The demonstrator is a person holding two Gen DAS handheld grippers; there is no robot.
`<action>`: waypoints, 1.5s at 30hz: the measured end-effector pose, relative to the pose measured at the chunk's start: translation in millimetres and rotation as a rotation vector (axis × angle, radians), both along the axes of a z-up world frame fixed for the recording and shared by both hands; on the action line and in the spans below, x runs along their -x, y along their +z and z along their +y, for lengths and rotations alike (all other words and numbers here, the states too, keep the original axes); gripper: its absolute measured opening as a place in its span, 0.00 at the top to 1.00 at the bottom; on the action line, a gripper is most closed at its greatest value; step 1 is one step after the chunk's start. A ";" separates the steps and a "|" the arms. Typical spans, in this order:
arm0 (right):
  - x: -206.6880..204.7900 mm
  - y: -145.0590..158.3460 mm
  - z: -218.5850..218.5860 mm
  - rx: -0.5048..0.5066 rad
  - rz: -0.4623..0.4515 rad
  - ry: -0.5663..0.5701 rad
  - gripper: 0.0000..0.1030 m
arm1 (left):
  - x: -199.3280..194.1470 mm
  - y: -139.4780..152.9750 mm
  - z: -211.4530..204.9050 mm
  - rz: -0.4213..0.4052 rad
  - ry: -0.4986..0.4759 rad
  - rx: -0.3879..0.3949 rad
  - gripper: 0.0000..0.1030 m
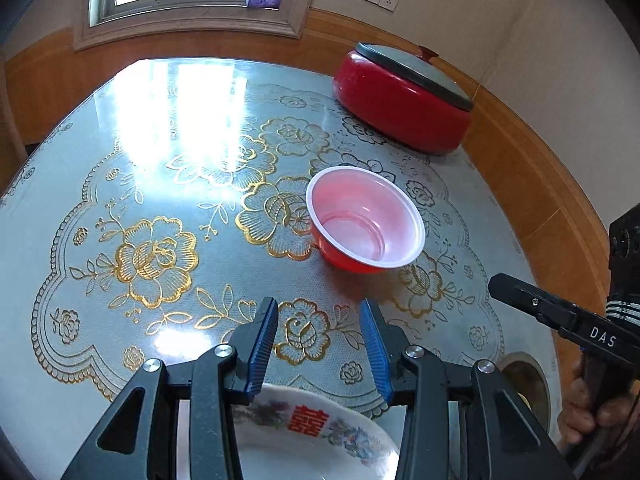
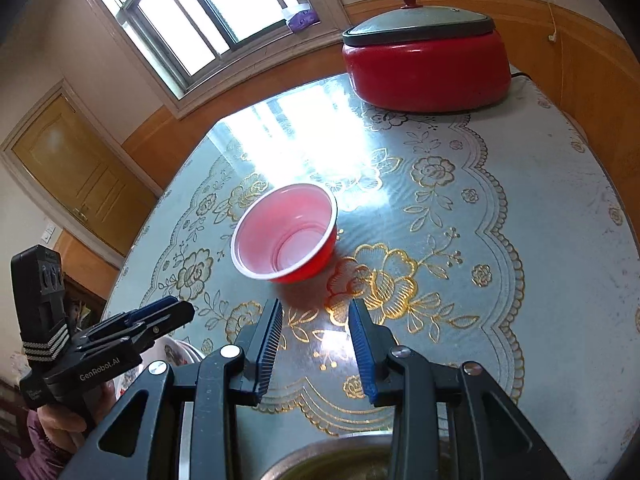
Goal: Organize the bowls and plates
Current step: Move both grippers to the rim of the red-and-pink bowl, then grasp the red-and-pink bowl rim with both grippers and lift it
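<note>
The red bowl (image 1: 366,220) stands upright and empty near the middle of the table (image 1: 120,184), on a floral cover, its inside pale pink with a white rim. Both grippers point down at it from the near side, apart from it. The left gripper (image 1: 319,354) has its blue pads spread with nothing between them; under it lies a white plate (image 1: 312,436) with a red character, mostly hidden by the gripper frame. The right gripper (image 2: 316,350) is likewise parted and empty, held over a metal bowl (image 2: 332,460) cut off by the bottom edge, its contents unclear. A red lidded pot (image 2: 424,64) sits at the far edge
</note>
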State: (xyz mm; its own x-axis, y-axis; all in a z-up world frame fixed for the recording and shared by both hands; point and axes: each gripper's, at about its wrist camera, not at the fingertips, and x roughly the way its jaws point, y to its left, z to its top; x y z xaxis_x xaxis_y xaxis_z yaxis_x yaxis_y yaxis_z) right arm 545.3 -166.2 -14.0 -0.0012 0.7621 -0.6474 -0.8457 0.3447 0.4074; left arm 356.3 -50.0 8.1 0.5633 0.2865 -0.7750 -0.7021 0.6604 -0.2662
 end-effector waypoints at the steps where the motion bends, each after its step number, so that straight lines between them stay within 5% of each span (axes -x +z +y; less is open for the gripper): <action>1: -4.0 0.6 6.0 -0.006 0.011 -0.001 0.67 | -5.2 0.2 3.8 -0.005 0.001 0.001 0.59; 24: -34.0 -10.4 79.1 0.034 0.039 0.004 0.61 | -45.8 -10.4 70.0 -0.005 0.049 0.028 0.52; 37: -39.3 -30.2 88.9 0.068 0.068 0.004 0.61 | -64.7 -20.9 69.2 0.022 -0.017 0.037 0.64; 39: -34.2 -31.0 92.1 0.076 0.043 0.013 0.71 | -69.2 -23.9 65.7 0.044 -0.039 0.028 0.80; 40: -31.0 -31.8 94.4 0.093 0.024 0.018 0.85 | -71.4 -25.1 62.7 0.052 -0.053 0.020 0.83; 45: -24.7 -27.2 85.0 0.100 -0.010 0.016 0.87 | -66.0 -17.8 45.4 0.048 -0.072 -0.018 0.83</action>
State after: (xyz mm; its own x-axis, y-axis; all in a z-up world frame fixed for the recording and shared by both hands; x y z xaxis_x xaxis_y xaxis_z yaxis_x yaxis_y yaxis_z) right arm 570.0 -81.2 -41.2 -0.0061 0.6937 -0.7203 -0.8555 0.3693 0.3629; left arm 422.2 -4.6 -9.7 0.5450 0.2607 -0.7969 -0.6642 0.7143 -0.2205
